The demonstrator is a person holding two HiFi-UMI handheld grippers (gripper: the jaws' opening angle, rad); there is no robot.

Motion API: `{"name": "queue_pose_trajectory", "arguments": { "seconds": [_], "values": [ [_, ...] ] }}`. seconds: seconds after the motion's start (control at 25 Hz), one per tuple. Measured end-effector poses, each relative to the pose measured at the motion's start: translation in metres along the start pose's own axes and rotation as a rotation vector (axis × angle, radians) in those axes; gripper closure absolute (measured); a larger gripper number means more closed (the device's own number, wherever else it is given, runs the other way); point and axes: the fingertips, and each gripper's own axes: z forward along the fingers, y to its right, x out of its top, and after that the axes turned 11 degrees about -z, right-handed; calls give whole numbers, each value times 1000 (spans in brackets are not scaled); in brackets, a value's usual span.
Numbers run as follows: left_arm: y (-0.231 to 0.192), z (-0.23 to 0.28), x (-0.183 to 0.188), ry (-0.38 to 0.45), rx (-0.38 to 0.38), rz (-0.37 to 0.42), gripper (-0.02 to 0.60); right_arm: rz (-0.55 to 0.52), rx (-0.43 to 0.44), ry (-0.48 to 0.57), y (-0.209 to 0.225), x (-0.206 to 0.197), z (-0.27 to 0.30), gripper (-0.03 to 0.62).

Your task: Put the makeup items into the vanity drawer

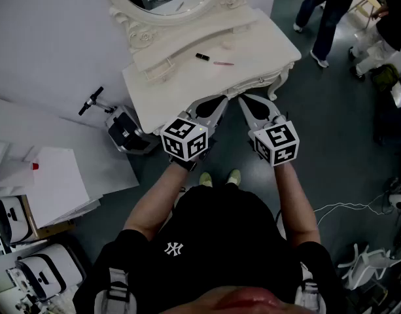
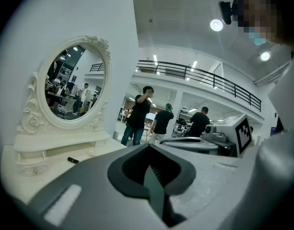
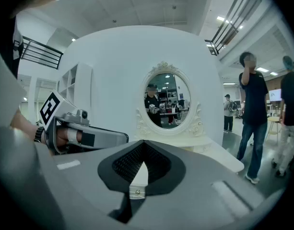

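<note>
The white vanity [image 1: 252, 44] with its oval mirror [image 1: 167, 5] stands ahead of me. On its top lie a small black lipstick [image 1: 202, 57] and a thin pink pencil [image 1: 223, 63]. My left gripper [image 1: 221, 101] and right gripper [image 1: 243, 100] hover side by side just in front of the vanity's front edge, both shut with nothing held. In the left gripper view the lipstick [image 2: 73, 160] lies on the vanity [image 2: 55, 150] beyond my left gripper [image 2: 147, 146]. The right gripper view has my right gripper [image 3: 143, 143] pointing at the mirror [image 3: 168, 102]. No drawer shows open.
A dark machine with a handle [image 1: 125, 128] sits on the floor left of the vanity. White boards [image 1: 56, 182] and cases lie at the far left. People [image 1: 324, 12] stand at the upper right. Cables [image 1: 344, 208] trail on the floor at the right.
</note>
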Motion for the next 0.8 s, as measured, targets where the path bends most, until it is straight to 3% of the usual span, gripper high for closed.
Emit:
{"name": "queue_pose_trajectory", "arguments": {
  "seconds": [0.48, 0.8],
  "values": [
    [2, 18, -9, 3, 50, -8, 581, -2, 39, 26, 20, -12, -7, 566],
    [-40, 21, -5, -12, 102, -1, 581, 9, 40, 13, 34, -21, 24, 566]
  ]
}}
